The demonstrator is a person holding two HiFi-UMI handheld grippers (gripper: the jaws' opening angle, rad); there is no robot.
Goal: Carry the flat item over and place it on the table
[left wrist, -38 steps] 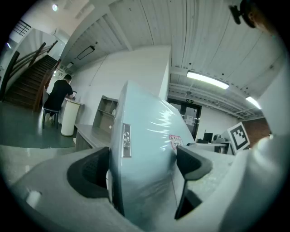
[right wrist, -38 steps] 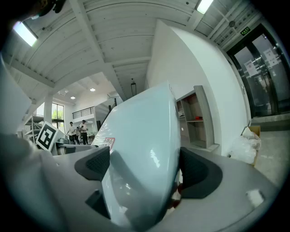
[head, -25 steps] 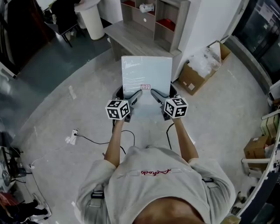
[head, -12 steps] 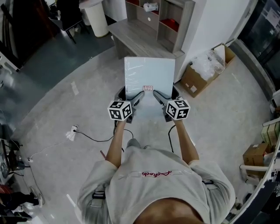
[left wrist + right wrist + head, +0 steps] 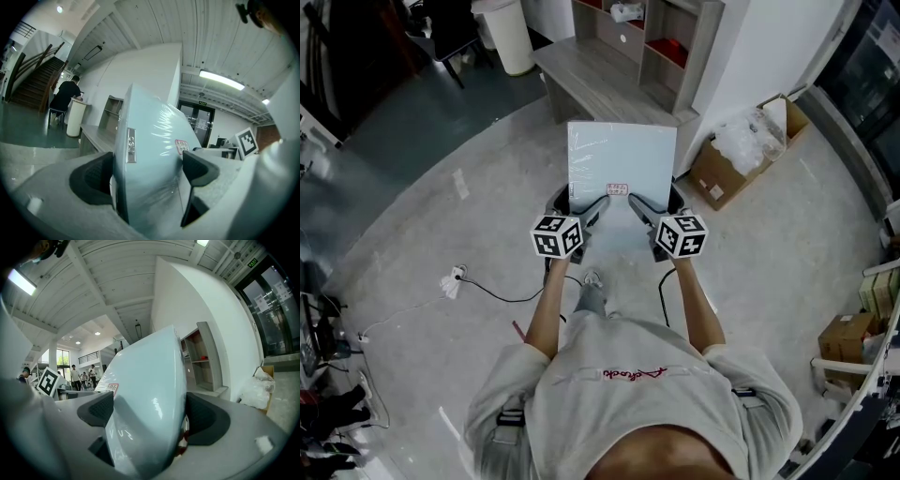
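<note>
i hold the flat item (image 5: 622, 173) up in front of me, out over the floor (image 5: 441, 244), with a tool on each side of its near edge. the left tool (image 5: 598, 201) is clamped on the item. in the left gripper view its two dark pads press the pale blue sheet from both sides. the right tool (image 5: 636, 202) is clamped on it too, the same way.

what has changed in the last second: the grey wooden surface (image 5: 600, 80) and the shelf (image 5: 666, 37) behind it sit lower in the head view and look closer than before. a shoe (image 5: 592, 279) now shows under the item, and it was not there a second ago. so i think i am walking toward the surface. the grip looks the same as before, and the item has not slipped or tipped.

for the task this means the carry is still going. the item is not over the surface yet, only near it. i think a few more steps are needed before i can lower it.

some things i cannot see well. the item hides the floor right in front of me and the near side of the surface, so i cannot tell if anything is in my way there. the far end of the surface is cut off at the top of the head view. the small red and white sticker (image 5: 617, 188) is too tiny to read.
</note>
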